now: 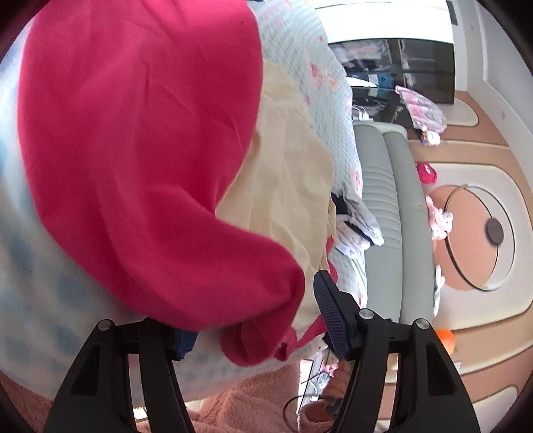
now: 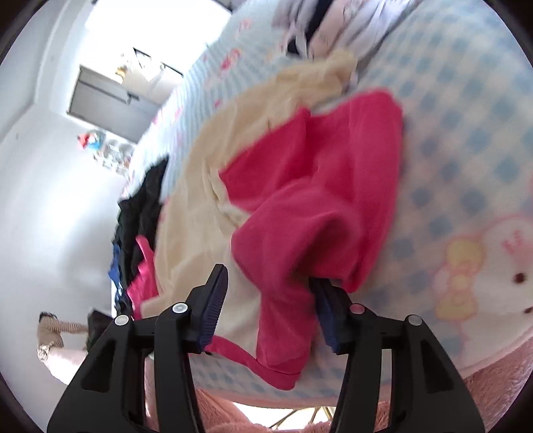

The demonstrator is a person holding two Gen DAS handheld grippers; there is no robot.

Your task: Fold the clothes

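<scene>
Pink-red knit garment (image 2: pixel 319 186) lies bunched on the bed with the blue-and-white checked quilt (image 2: pixel 466 140), partly over a pale cream-yellow cloth (image 2: pixel 200 186). One end is drawn toward the near bed edge, hem hanging just over it.

Left gripper (image 1: pixel 253 319): jaws apart, red fabric lying loose between them and draped over the left pad; the right pad stands clear of the cloth. No pinch visible. Right gripper (image 2: pixel 266 306): jaws apart, a fold of the red garment between them. The right pad touches the fabric, the left pad is off it. Judged released, not gripped.

Handling (judgement): light, soft, limp; no stiffness to hold a fold by itself. The knit should not be slippery against ribbed pads, and nothing is fragile. Best holds look like the hem corners or doubled fold edges, pinching only red layers so the cream cloth beneath is not dragged along.

Room: open quilt lies to the right in the right wrist view; dark clothes (image 2: pixel 146 206) crowd the left edge, a striped pile (image 2: pixel 319 30) the far side. The near edge is close.
</scene>
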